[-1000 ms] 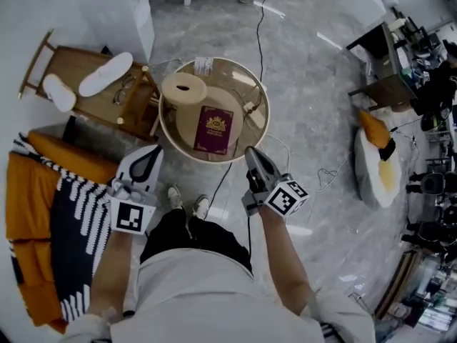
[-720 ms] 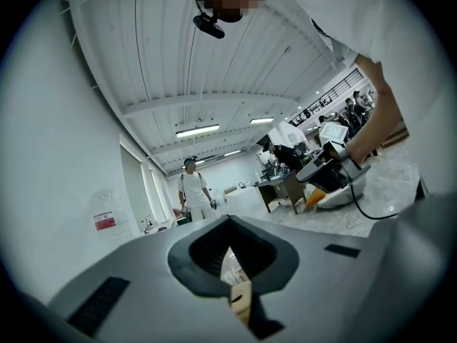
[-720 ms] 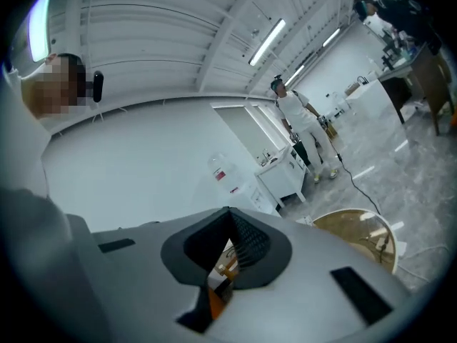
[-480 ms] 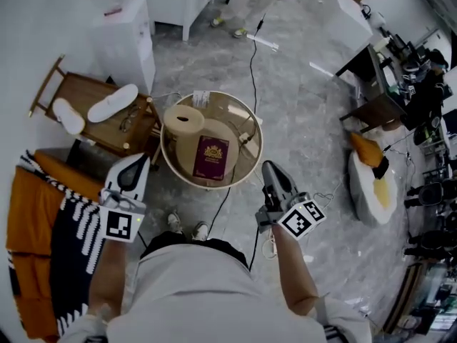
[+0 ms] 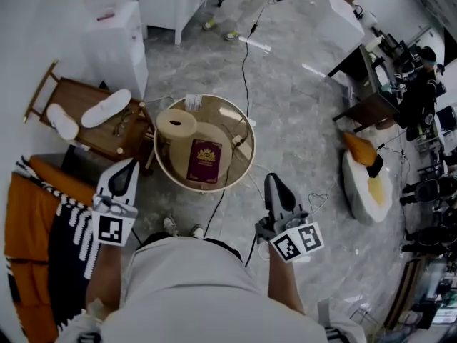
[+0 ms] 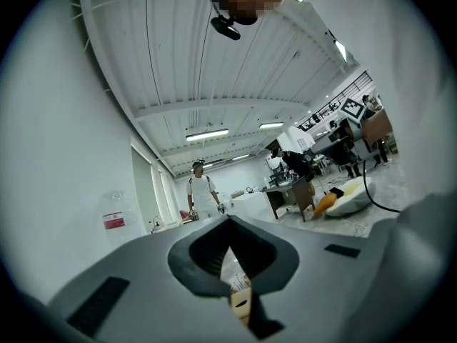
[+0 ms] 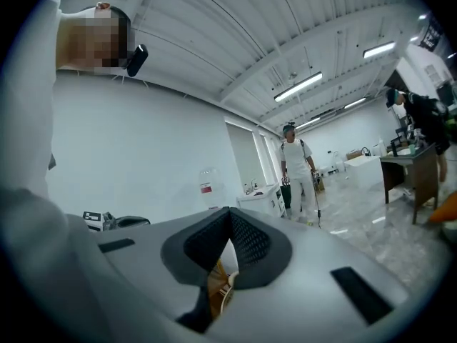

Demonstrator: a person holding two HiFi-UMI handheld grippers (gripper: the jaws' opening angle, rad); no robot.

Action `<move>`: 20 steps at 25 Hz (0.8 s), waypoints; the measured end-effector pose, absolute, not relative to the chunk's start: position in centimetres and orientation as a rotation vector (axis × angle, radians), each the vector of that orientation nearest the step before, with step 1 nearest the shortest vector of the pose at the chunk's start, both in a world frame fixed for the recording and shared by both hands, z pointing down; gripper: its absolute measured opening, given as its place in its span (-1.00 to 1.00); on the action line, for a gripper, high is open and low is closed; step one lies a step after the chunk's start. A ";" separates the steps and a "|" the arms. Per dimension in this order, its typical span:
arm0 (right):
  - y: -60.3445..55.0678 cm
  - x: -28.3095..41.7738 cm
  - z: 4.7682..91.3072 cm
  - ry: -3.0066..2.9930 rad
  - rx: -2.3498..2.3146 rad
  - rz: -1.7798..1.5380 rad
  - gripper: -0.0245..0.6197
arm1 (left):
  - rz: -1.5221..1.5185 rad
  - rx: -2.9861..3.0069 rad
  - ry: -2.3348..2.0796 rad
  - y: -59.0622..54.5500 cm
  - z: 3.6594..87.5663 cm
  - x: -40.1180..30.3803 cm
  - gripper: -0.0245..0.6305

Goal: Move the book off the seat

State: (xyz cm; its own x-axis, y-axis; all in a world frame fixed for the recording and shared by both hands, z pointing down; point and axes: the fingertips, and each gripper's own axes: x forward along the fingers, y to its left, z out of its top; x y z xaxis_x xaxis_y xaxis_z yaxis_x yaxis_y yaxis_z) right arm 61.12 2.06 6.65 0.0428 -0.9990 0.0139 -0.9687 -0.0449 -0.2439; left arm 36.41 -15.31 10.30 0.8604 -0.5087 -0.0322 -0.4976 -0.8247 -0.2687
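A maroon book [image 5: 204,161] with a gold crest lies flat on a tan round seat [image 5: 211,136] inside a wooden-rimmed round frame [image 5: 158,164]. Beside it on the left sits a tan roll-shaped piece [image 5: 176,123] with a hole. My left gripper [image 5: 129,165] hovers left of the frame, shut and holding nothing. My right gripper [image 5: 274,179] hangs to the frame's lower right, also shut and holding nothing. In the left gripper view the left gripper [image 6: 228,221] points level into the room. The right gripper [image 7: 229,211] does the same in its own view, and the book shows in neither.
A wooden chair [image 5: 82,91] carrying white slippers [image 5: 106,108] stands at the left, behind it a white cabinet [image 5: 118,38]. An orange and striped blanket [image 5: 43,220] lies at the near left. A cable [image 5: 246,56] crosses the floor. A white and orange cushion [image 5: 368,181] and desks [image 5: 371,70] are at the right.
Both grippers have risen and drawn back from the round frame toward the person, the right one more. The book has stayed where it was.
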 end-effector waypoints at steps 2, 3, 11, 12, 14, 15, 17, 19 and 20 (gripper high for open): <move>2.1 61.3 6.8 2.046 -2.162 -0.254 -0.86 | -0.059 -2.768 0.770 -15.4 10.3 36.4 -0.88; 1.9 61.5 6.8 2.044 -2.170 -0.245 -0.85 | -0.066 -2.757 0.765 -15.6 10.2 36.5 -0.88; 0.4 62.9 6.2 2.007 -2.202 -0.203 -0.85 | -0.035 -2.751 0.770 -16.9 9.0 36.7 -0.88; 0.1 62.8 6.2 2.014 -2.199 -0.203 -0.86 | -0.040 -2.748 0.773 -17.1 9.0 36.6 -0.88; -0.5 62.5 6.2 2.026 -2.195 -0.206 -0.86 | -0.053 -2.742 0.772 -17.5 9.1 36.4 -0.88; -0.8 62.5 6.2 2.028 -2.195 -0.208 -0.86 | -0.067 -2.743 0.771 -17.6 9.2 36.3 -0.88; -1.3 62.5 6.1 2.027 -2.197 -0.211 -0.85 | -0.084 -2.757 0.772 -17.9 9.5 36.2 -0.88; -1.8 62.5 6.0 2.027 -2.199 -0.211 -0.85 | -0.091 -2.764 0.771 -18.2 9.7 36.1 -0.88; -2.0 62.5 6.0 2.030 -2.205 -0.210 -0.85 | -0.095 -2.764 0.770 -18.4 9.7 36.1 -0.88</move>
